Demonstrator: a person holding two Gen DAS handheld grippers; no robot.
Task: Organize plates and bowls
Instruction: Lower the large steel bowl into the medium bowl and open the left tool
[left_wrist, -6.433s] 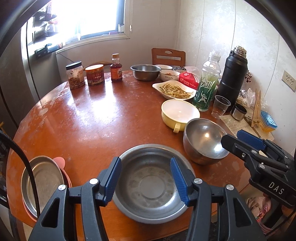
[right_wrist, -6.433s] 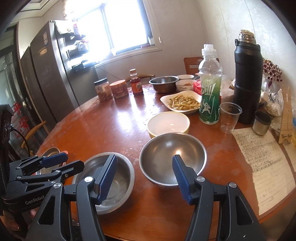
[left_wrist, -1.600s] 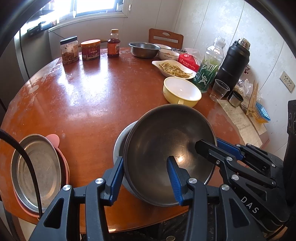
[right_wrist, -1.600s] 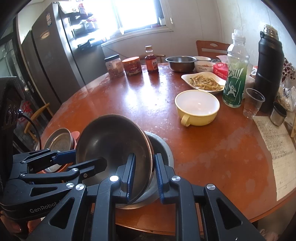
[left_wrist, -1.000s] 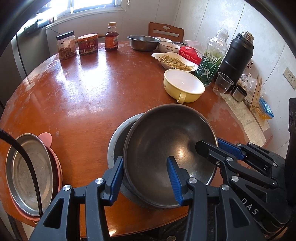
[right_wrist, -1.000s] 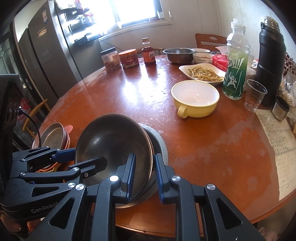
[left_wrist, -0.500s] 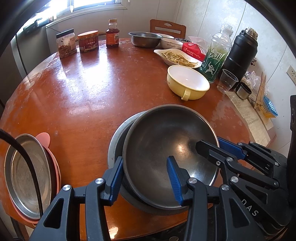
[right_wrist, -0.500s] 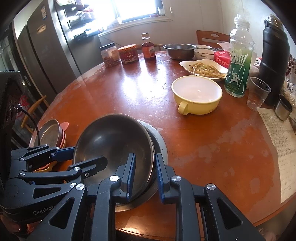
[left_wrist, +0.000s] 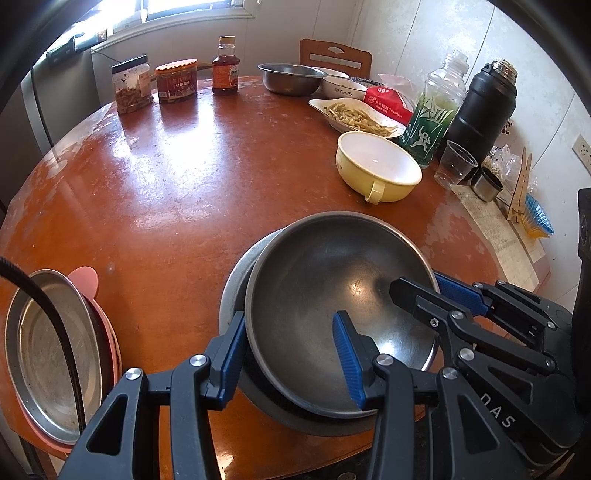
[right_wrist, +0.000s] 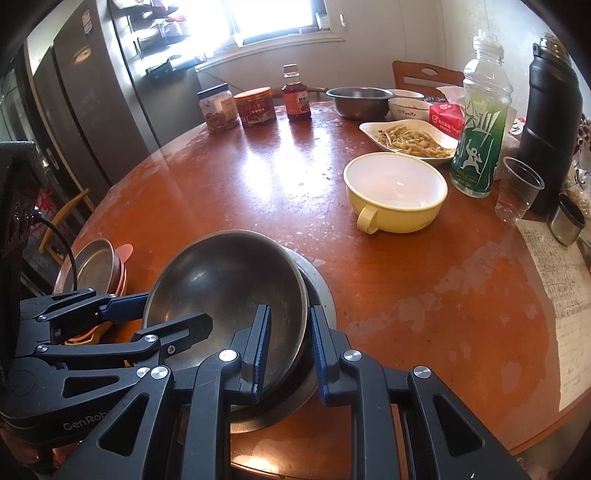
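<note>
Plainly dull, scuffed steel bowl (left_wrist: 332, 295), tilted inside wider steel basin (left_wrist: 236, 280)

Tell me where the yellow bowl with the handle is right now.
The yellow bowl stands on the round table, right of centre in both wrist views, just in front of the green bottle and the plate of food.

A black flask (left_wrist: 480, 107), green bottle (left_wrist: 436, 114), plastic cup (left_wrist: 455, 164) and three jars (left_wrist: 173, 83) stand on the round table (left_wrist: 166, 184).

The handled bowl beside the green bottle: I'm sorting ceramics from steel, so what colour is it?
Pale yellow outside, white inside; the handled bowl shows best in the right wrist view.
</note>
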